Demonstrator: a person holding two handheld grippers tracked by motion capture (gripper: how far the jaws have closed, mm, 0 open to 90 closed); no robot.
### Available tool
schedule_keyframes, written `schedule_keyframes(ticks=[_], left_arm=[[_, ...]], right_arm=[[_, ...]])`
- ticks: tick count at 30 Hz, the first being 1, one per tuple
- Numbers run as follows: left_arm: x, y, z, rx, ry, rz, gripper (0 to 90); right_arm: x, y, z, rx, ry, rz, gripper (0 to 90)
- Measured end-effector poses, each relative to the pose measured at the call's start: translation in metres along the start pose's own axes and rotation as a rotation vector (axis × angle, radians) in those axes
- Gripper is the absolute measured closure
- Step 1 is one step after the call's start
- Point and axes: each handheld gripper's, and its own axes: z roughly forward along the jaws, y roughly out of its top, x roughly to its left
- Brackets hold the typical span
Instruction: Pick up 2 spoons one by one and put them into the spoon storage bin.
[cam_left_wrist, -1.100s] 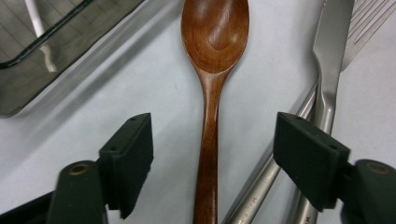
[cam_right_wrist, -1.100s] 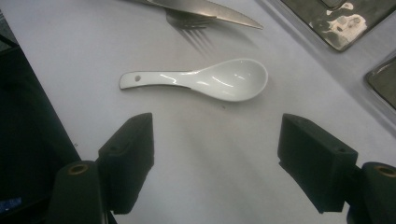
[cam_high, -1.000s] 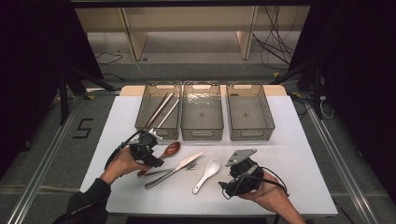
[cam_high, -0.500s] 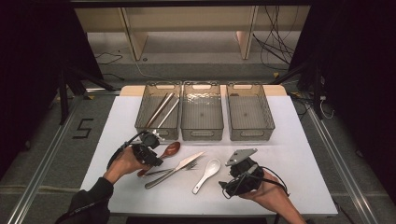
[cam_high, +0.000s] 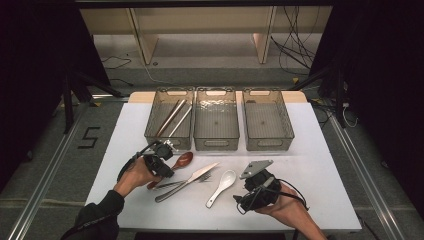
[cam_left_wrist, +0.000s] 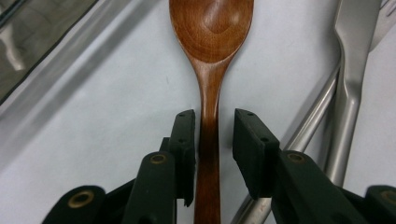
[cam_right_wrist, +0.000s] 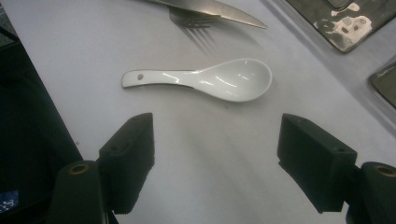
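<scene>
The wooden spoon (cam_left_wrist: 211, 51) lies on the desk (cam_high: 320, 175) beside the knife (cam_high: 186, 182). My left gripper (cam_left_wrist: 213, 140) has just been closing around its handle, one pad not yet touching. Off-centre, it could twist away. My right gripper (cam_right_wrist: 217, 154) gapes, released. The left bin (cam_high: 169, 120) holds chopsticks (cam_high: 172, 118); the others look empty.

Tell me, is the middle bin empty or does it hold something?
Empty. In the high view the middle bin shows only its clear bare bottom, while the left bin holds long utensils.
</scene>
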Motion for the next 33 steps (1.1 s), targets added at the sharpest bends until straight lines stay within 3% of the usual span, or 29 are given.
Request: schedule_keyframes(ticks=[10,20,24,33], left_arm=[[0.001,0.004,0.0,0.02,-0.004,0.004,78.8],[0.0,0.002,-0.005,-0.04,0.008,0.046,80.8],[0.001,0.002,-0.011,-0.069,0.012,0.04,80.9],[0.002,0.001,-0.023,-0.109,-0.022,0.024,80.9]], right_arm=[[0.001,0.0,0.0,0.007,0.004,-0.01,29.0],[0.0,0.0,0.001,0.008,0.003,-0.009,29.2],[0.001,0.0,0.001,0.007,0.003,-0.006,29.2],[0.0,0.0,0.0,0.008,0.003,-0.007,29.2]])
